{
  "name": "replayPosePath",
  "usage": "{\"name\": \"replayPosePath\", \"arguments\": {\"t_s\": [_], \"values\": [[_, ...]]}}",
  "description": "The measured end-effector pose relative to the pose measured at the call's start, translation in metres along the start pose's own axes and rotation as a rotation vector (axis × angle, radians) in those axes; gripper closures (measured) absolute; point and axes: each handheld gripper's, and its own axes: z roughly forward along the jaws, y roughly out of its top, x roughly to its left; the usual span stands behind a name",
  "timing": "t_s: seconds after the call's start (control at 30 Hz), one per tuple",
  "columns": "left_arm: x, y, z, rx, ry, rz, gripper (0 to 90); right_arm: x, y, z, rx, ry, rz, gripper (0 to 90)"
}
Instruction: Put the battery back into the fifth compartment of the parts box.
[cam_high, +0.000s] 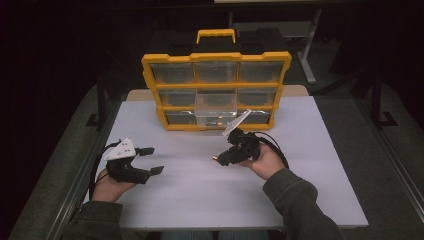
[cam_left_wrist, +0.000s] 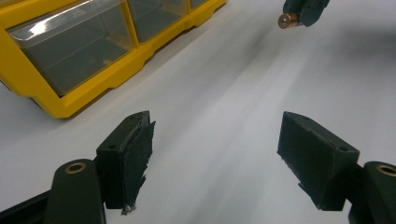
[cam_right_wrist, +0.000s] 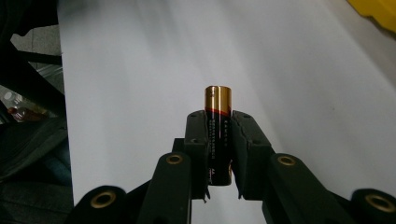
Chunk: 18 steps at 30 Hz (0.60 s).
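Right gripper (cam_high: 220, 159): clamped on a black-and-copper battery (cam_right_wrist: 217, 135), held above the white table (cam_high: 200, 200), in front of the yellow drawer organiser (cam_high: 216, 90)
Battery: copper end poking out past the jaws
Left gripper (cam_high: 152, 161): jaws spread wide, nothing between them, near the organiser's left front corner

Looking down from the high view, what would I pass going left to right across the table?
Left gripper, open and empty → battery clamped in the right gripper → the person's right hand.
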Motion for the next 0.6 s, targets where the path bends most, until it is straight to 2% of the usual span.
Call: {"name": "replayPosePath", "arguments": {"t_s": [0.6], "values": [[0.0, -0.001, 0.001, 0.002, 0.0, -0.004, 25.9, -0.002, 0.023, -0.031, -0.027, -0.009, -0.04, 76.0]]}}
